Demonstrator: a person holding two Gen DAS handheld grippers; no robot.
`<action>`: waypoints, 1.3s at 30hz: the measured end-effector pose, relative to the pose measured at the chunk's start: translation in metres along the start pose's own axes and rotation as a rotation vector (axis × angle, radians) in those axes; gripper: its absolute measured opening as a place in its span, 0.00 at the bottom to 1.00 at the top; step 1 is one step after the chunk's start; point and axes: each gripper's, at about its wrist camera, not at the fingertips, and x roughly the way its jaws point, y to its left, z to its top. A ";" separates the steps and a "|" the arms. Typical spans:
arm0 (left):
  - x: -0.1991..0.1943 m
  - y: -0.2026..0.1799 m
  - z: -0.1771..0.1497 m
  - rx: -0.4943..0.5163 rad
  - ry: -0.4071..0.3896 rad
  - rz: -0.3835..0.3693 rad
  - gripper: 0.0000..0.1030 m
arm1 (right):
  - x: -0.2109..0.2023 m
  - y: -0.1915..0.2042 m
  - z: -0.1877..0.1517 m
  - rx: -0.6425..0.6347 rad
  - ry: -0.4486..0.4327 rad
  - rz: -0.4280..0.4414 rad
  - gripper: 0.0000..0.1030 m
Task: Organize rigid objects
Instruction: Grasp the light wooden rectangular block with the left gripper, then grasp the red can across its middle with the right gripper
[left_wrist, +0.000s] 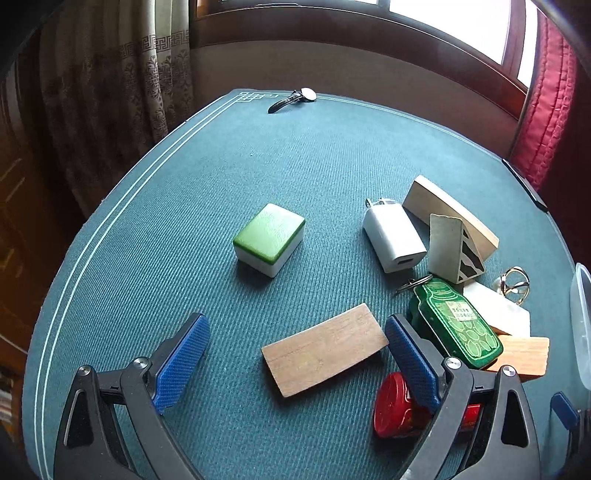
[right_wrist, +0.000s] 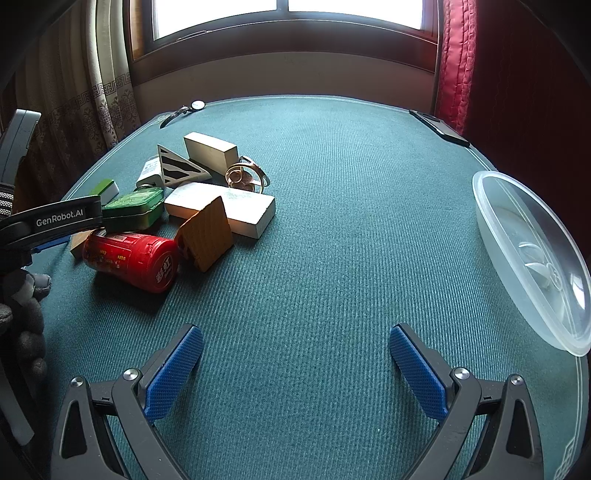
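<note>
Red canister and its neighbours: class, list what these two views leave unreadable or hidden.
- Red canister, left wrist view: its body sits behind the left gripper finger.
- Canister label, right wrist view: print too small to read.
- Clear plastic container: cut off by the edge in the left wrist view.
- Watch dial: too small in both views.

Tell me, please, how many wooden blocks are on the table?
3: a flat plank between the fingers of the left gripper, a pale block behind the white charger, and an orange block beside the green keychain. Others may lie hidden.
</note>
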 end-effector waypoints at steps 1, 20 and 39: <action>-0.001 0.000 -0.002 0.014 -0.006 0.004 0.89 | 0.000 0.000 0.000 0.000 0.000 0.000 1.00; -0.037 0.063 -0.027 -0.002 -0.127 0.004 0.64 | -0.013 0.039 0.006 -0.004 0.038 0.189 1.00; -0.047 0.081 -0.032 -0.026 -0.146 0.038 0.64 | 0.010 0.110 0.037 -0.056 0.031 0.157 0.93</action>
